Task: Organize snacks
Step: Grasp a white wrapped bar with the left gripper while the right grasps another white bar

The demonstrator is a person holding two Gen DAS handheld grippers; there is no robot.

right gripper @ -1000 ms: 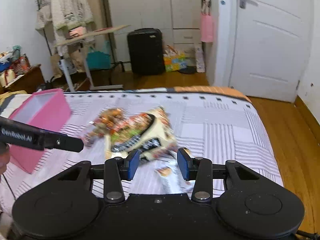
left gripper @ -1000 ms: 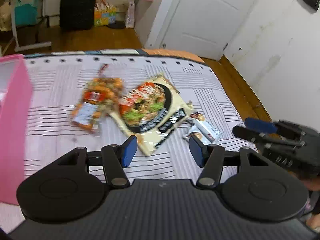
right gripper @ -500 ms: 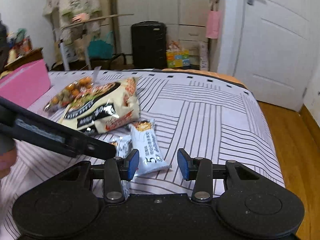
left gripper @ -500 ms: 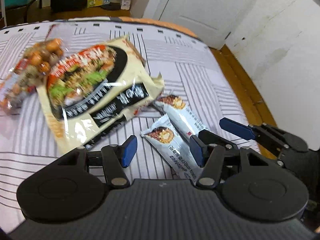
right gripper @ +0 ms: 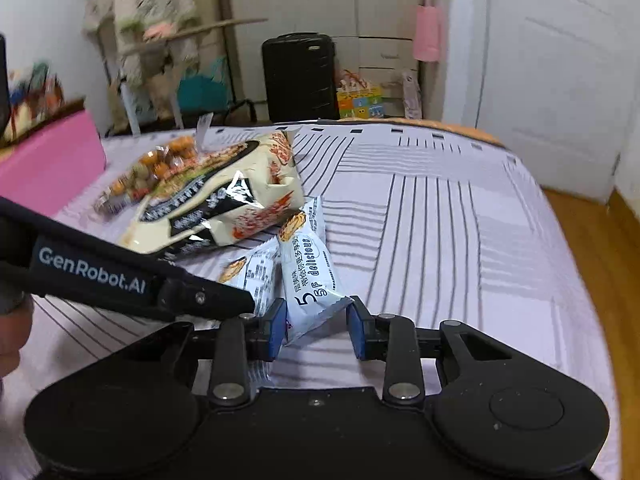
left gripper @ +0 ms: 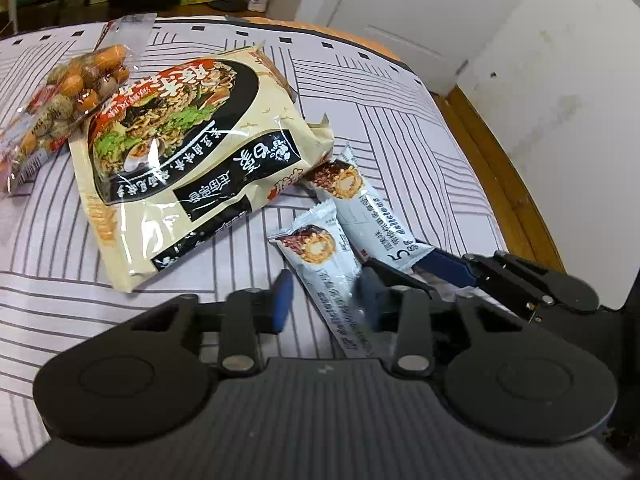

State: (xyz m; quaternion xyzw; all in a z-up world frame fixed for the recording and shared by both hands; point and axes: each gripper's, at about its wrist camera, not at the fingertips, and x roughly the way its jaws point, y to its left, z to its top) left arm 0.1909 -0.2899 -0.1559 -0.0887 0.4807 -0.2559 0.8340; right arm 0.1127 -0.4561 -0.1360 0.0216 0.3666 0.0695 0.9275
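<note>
Two light-blue snack bars lie side by side on the striped bed sheet (left gripper: 400,140). The nearer bar (left gripper: 320,264) runs between the pads of my left gripper (left gripper: 325,300); its jaws are closing on the bar and the pads look blurred. One black left finger (right gripper: 120,276) crosses the right wrist view. The farther bar (right gripper: 308,264) has its near end between the pads of my right gripper (right gripper: 318,330), whose jaws are closing without squeezing the wrapper. The same right gripper (left gripper: 394,262) shows in the left wrist view at that bar's (left gripper: 372,216) end.
A big cream noodle bag (left gripper: 192,152) lies just beyond the bars, partly over a clear bag of coated nuts (left gripper: 64,100). A pink box (right gripper: 48,160) stands at the bed's left. The bed's edge and wooden floor (right gripper: 600,260) are to the right. A black suitcase (right gripper: 298,76) stands behind.
Both grippers came down to the two snack bars. Both pairs of jaws have narrowed, each now with a bar between its pads. The snacks have not moved.
</note>
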